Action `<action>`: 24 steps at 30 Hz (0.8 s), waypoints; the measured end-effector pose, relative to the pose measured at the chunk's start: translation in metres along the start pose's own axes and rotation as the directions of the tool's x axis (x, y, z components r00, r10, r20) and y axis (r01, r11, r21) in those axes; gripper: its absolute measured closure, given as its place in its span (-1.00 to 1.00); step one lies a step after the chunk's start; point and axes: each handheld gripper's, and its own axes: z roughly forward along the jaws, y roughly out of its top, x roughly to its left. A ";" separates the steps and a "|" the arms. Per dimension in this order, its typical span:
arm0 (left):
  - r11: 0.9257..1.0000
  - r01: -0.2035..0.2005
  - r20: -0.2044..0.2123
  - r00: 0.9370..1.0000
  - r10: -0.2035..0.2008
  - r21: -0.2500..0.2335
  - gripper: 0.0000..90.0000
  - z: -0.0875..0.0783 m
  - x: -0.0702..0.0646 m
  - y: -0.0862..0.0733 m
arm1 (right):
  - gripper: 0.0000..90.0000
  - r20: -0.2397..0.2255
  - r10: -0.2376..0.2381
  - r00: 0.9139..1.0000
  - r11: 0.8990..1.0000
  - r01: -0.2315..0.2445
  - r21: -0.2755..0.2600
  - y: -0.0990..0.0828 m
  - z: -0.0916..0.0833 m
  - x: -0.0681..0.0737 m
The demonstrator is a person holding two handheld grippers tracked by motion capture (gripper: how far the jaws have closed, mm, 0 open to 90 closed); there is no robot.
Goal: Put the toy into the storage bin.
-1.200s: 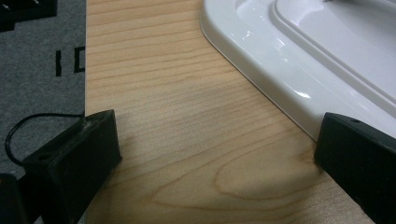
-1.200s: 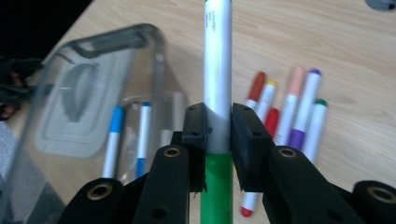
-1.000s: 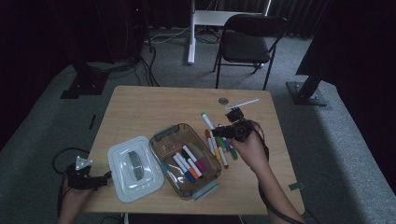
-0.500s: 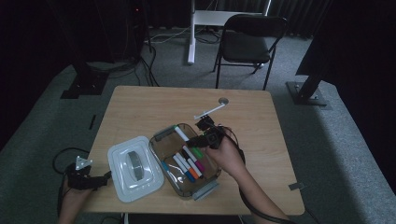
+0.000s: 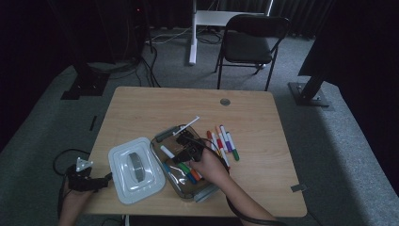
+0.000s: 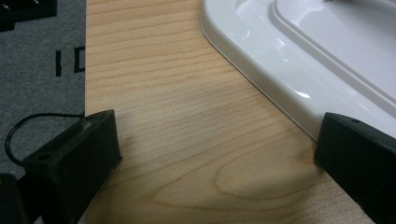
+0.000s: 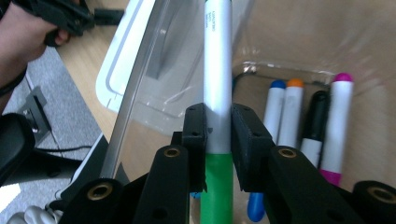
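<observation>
Two hand-held grippers at one pale wooden worktop (image 5: 263,136) on grey carpet, in a dark room.

High view: folding chair (image 5: 249,44) beyond the far edge; black stand bases on the carpet at left and right. Clear container (image 5: 188,181) at mid-worktop, its white lid (image 5: 135,169) lying just beside it on the left. Loose markers (image 5: 225,141) lie right of the container. Far half and right side of the worktop are bare. Right hand-held gripper (image 5: 181,153) hangs over the container, holding a green-capped marker (image 5: 167,151). Left hand-held gripper (image 5: 101,182) sits at the near left corner, beside the lid.

Left gripper view: jaws stand wide apart over bare wood, nothing between them; the lid's rim (image 6: 261,74) meets the right jaw; the worktop edge and carpet show at left.

Right gripper view: jaws clamp the green-capped marker (image 7: 217,107) by its white barrel, above the container's clear wall (image 7: 140,84). Blue, orange, black and pink markers (image 7: 306,126) lie inside.
</observation>
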 end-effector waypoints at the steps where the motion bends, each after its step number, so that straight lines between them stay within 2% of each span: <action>1: 1.000 0.000 0.000 1.000 0.000 0.000 -0.99 0.000 0.000 0.000 | 0.70 0.000 0.000 1.000 1.000 0.000 0.000 0.000 0.000 0.000; 6: 1.000 0.000 0.000 1.000 0.000 0.000 -0.99 0.000 0.000 0.000 | 0.70 0.000 -0.019 1.000 0.998 0.019 0.056 0.002 0.018 0.005; 9: 1.000 -0.001 0.000 1.000 0.001 0.000 -0.99 0.000 0.000 0.000 | 0.70 0.020 -0.030 0.999 0.994 0.028 0.104 0.002 0.030 0.007; 17: 1.000 0.001 0.000 1.000 -0.001 0.000 -0.99 0.000 0.000 0.000 | 0.70 0.031 -0.021 0.999 0.986 0.015 0.169 0.003 0.046 0.004; 18: 1.000 0.001 0.000 1.000 -0.001 0.000 -0.99 0.000 0.000 0.000 | 0.70 0.028 -0.012 1.000 0.981 0.006 0.192 0.003 0.054 0.003; 24: 1.000 0.000 0.000 1.000 0.000 0.001 -0.99 0.000 0.000 0.000 | 0.70 0.021 -0.002 1.000 0.975 -0.003 0.224 0.003 0.063 0.002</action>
